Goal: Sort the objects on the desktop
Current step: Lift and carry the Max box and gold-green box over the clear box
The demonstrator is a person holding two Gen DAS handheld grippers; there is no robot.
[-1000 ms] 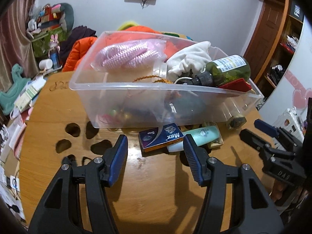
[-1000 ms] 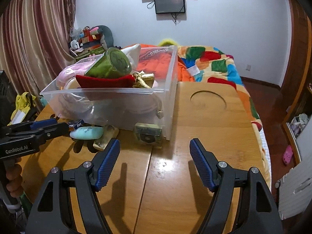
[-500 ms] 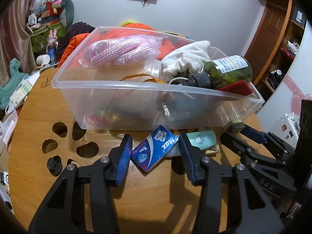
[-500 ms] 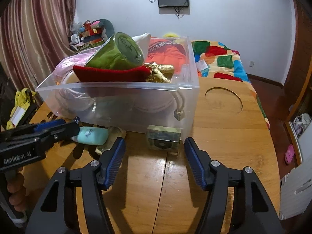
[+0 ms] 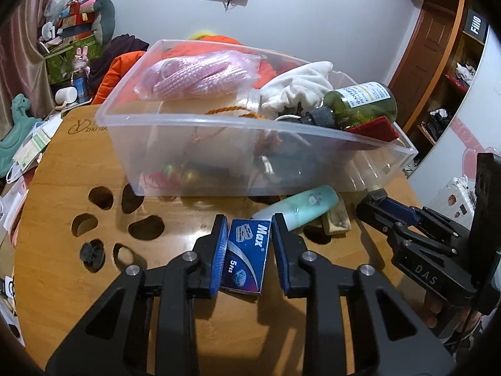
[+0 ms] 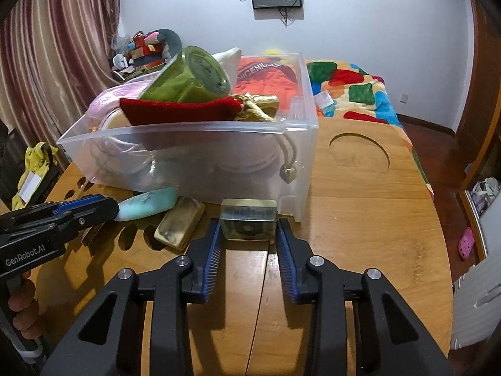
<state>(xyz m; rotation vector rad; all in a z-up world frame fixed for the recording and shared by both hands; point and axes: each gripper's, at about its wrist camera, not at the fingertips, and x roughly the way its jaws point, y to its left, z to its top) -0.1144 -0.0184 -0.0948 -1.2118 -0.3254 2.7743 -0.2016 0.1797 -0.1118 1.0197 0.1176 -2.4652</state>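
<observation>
Sorting looks well advanced: the clear bin [image 5: 219,156] is heaped full. Four things remain on the bench [image 6: 360,219] in front of it. The left gripper [image 5: 247,232] closes narrowly around the blue box [image 5: 245,257]; then come the teal tube [image 6: 147,208] and tan bar [image 6: 178,225]; the right gripper [image 6: 247,235] brackets the clear block [image 6: 249,219], jaws barely apart from it.

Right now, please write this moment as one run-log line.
left gripper: around blue box, closing | right gripper: around clear block, closing | bin: full | tube: on table
</observation>
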